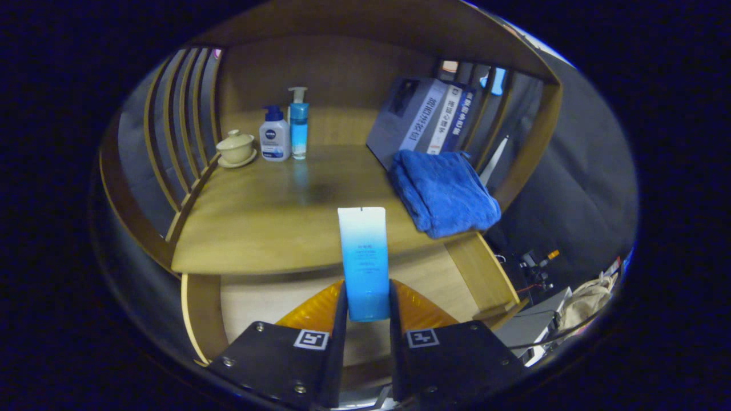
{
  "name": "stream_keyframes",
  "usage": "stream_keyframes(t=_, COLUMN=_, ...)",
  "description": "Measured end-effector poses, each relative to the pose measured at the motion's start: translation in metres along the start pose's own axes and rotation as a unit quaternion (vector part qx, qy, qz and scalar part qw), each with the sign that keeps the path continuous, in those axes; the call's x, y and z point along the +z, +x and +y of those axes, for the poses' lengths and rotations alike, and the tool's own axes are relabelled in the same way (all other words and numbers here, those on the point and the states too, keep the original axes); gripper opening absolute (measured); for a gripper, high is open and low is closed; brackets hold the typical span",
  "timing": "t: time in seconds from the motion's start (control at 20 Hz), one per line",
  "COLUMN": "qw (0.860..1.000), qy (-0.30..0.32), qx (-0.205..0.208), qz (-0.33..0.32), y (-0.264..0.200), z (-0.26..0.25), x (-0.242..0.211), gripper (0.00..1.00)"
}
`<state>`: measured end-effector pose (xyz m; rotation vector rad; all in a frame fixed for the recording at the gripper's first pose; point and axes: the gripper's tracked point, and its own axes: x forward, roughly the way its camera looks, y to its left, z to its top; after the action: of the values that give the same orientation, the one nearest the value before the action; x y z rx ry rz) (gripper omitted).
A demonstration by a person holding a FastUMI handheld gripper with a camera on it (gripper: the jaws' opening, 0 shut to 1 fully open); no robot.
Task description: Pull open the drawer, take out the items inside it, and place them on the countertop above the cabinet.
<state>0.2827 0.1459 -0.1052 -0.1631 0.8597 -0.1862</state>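
A: What did your hand-held gripper (368, 311) have hold of?

B: You had both fingers pressed against the sides of a blue-and-white tube (364, 260), gripping its lower end. The jaws stood narrow, only the tube's width apart. The tube rose upright from between them, white at the top and shading to blue below. It bore small print that was too fine to make out.

A: And where were you holding it?

B: You held it above the open drawer (268, 297), just at the front edge of the bench (268, 217).

A: What stood on the bench?

B: At the back left you had a lidded ceramic cup (235, 148) on a saucer. Just beside it was a white pump bottle (274, 135) carrying a Nivea logo, and touching that, a taller clear-blue pump bottle (298, 122). On the right lay a folded blue towel (442, 194), and behind it books (425, 117) leaned, their spines printed with Chinese characters.
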Motion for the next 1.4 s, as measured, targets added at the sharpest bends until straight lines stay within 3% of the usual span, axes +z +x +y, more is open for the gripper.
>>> stream_keyframes(t=0.3, qw=0.998, qy=0.001, qx=0.057, qz=0.022, y=0.063, z=0.021, x=0.009, gripper=0.35)
stream_keyframes(t=0.5, qw=0.995, qy=0.031, qx=0.092, qz=-0.001, y=0.092, z=0.026, x=0.035, gripper=0.35)
stream_keyframes(t=0.75, qw=0.994, qy=0.030, qx=0.105, qz=-0.016, y=0.100, z=0.022, x=0.045, gripper=0.39)
stream_keyframes(t=0.8, qw=0.995, qy=0.024, qx=0.096, qz=-0.020, y=0.099, z=0.016, x=0.044, gripper=0.44)
stream_keyframes(t=1.0, qw=0.992, qy=0.013, qx=0.107, qz=-0.063, y=0.068, z=0.017, x=0.042, gripper=0.98)
stream_keyframes(t=1.25, qw=0.976, qy=0.021, qx=0.115, qz=-0.183, y=-0.008, z=0.002, x=0.042, gripper=0.98)
stream_keyframes(t=1.4, qw=0.965, qy=0.019, qx=0.116, qz=-0.236, y=-0.061, z=-0.012, x=0.010, gripper=0.98)
